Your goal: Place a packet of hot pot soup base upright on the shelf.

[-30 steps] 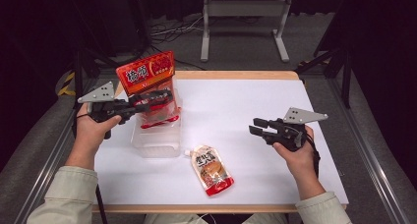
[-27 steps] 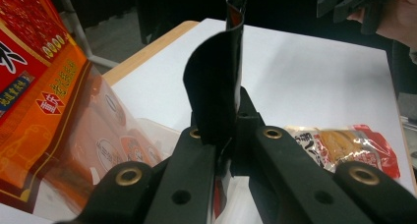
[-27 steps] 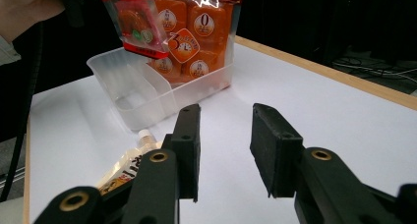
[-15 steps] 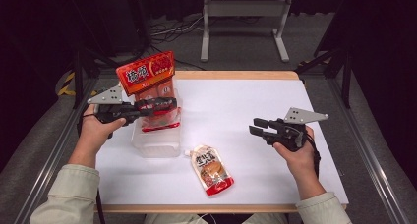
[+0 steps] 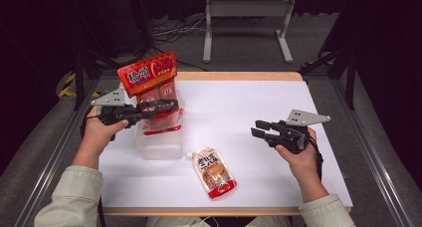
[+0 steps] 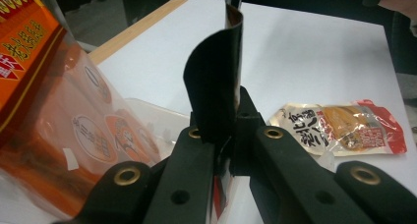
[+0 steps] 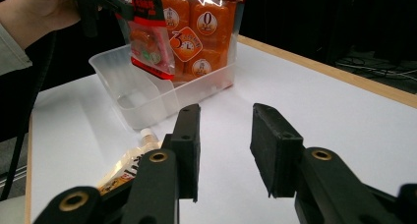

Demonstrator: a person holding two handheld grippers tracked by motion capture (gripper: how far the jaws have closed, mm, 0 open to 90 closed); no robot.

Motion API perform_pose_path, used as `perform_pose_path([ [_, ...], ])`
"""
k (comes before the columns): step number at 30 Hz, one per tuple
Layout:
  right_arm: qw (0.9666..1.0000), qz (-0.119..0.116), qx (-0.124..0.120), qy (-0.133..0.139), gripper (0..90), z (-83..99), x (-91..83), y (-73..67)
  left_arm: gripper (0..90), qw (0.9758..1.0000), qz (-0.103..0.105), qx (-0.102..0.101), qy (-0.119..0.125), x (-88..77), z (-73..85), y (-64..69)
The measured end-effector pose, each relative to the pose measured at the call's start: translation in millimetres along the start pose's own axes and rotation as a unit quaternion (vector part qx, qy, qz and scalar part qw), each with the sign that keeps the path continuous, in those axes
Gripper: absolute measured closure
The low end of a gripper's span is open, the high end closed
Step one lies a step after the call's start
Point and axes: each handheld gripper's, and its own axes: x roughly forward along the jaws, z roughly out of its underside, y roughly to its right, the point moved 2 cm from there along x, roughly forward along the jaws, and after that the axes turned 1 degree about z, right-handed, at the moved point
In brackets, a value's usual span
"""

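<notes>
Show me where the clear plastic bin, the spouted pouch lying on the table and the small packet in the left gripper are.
clear plastic bin (image 5: 158, 148), high view, near wall.
spouted pouch (image 5: 215, 172), high view, middle of its printed face.
small packet (image 7: 147, 40), right gripper view, its clear lower half.
left gripper (image 5: 166, 106), high view, jaw tips clamped on the packet.

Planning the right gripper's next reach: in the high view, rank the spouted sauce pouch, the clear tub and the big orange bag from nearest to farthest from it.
1. Spouted sauce pouch: lying flat, toward the table's near edge.
2. Clear tub: across the table, under the left gripper.
3. Big orange bag: standing in the tub's far end.

The right gripper has open, empty jaws.
</notes>
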Motion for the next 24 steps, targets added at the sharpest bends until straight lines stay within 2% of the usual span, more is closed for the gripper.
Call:
perform_pose_path([
  [7, 1.0000, -0.001, 0.001, 0.001, 64.2, 0.2, -0.1, 0.1, 88.7, 0.9999, 0.010, -0.001, -0.002, 1.2, 2.8, 0.4],
  [12, 1.0000, -0.003, 0.001, 0.001, 63.9, 0.2, 0.1, 0.1, 87.7, 0.9996, 0.015, -0.002, -0.025, 5.6, 6.5, 1.1],
  [20, 1.0000, -0.003, 0.002, -0.001, 63.6, 0.7, 0.8, 0.1, 88.3, 0.9997, 0.014, -0.018, -0.009, 5.1, 15.2, -1.9],
  [24, 1.0000, -0.005, 0.002, -0.003, 63.4, 1.2, 2.3, -0.4, 87.6, 0.9996, 0.013, -0.022, -0.013, 5.3, 17.1, -2.3],
])
